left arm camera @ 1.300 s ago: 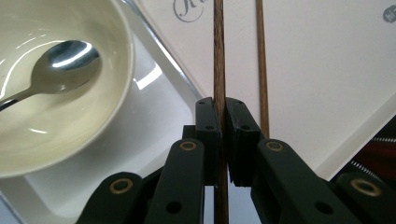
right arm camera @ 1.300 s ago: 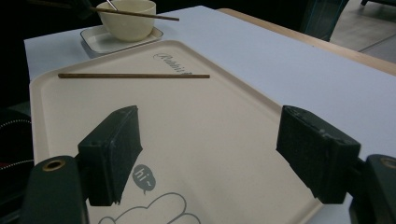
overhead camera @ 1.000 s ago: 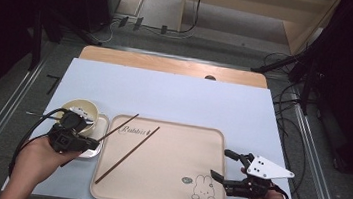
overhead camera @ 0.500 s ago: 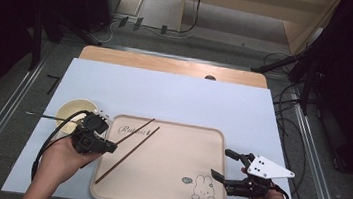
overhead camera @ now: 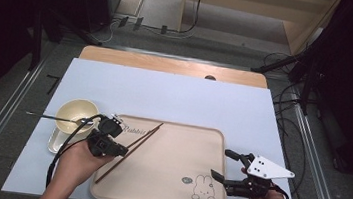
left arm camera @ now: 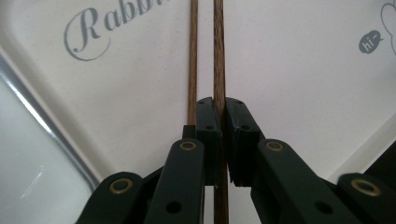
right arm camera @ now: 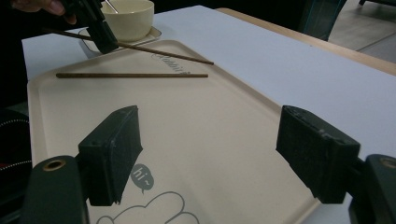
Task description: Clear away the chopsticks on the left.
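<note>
Since the earlier frames the left gripper [overhead camera: 117, 147] has come away from the bowl [overhead camera: 77, 114] and over the left edge of the tray [overhead camera: 170, 179], where its jaws are now clenched on 1 chopstick [left arm camera: 218, 56]. In the left gripper view that chopstick runs straight up between the 2 pads, with the second chopstick [left arm camera: 193, 60] lying just beside it on the tray, close to the word "Rabbit". From the right gripper view the held chopstick [right arm camera: 163, 53] is tilted, its far end lifted off the tray, while the other chopstick [right arm camera: 130, 74] lies flat. The bowl sits on a small plate [overhead camera: 55, 142] left of the tray, with a spoon [overhead camera: 47, 116] resting in it. The right gripper [overhead camera: 226, 166] has stayed at the tray's right edge near the rabbit drawing [overhead camera: 202, 188], its jaws released and wide apart, holding nothing.
</note>
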Demonstrator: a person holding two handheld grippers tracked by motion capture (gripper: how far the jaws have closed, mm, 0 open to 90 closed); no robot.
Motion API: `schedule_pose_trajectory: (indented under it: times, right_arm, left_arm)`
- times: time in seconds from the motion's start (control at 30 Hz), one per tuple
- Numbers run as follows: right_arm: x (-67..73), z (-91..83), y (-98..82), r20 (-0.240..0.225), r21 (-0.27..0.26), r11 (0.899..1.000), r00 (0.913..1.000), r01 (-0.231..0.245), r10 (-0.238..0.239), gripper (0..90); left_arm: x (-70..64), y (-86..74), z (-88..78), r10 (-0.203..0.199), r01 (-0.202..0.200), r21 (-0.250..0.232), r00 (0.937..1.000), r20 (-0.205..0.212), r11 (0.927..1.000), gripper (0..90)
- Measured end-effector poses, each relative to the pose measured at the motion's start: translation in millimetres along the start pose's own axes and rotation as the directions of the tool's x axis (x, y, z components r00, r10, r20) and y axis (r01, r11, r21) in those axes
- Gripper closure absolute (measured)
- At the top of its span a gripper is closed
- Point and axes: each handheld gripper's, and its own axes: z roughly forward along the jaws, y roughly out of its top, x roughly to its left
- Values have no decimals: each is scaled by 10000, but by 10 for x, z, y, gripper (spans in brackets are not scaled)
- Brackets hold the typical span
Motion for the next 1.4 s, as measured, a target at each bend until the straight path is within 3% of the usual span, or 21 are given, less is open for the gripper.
schedule_pose_trajectory:
  times: [0.17, 0.73, 1.1, 1.4]
  right_arm:
    - [0, -3, -1, 7, -14, 10000, 10000, -14, 14, 222]
    - [8, -5, 2, -29, -18, 10000, 10000, 17, -17, 222]
    - [14, -2, 1, -92, 20, 10000, 10000, -10, 10, 222]
    - [14, 0, 0, -132, -3, 10000, 9999, -15, 15, 222]
  left_arm:
    - [-69, 15, 139, 0, 0, 287, 10000, -2, 9996, 855]
    - [-54, -48, 329, -147, 136, 692, 9998, 160, 9975, 851]
    - [-30, -67, 383, -206, 209, 922, 9998, -36, 9955, 831]
    - [-10, -67, 383, -145, 141, 937, 9999, 42, 9955, 799]
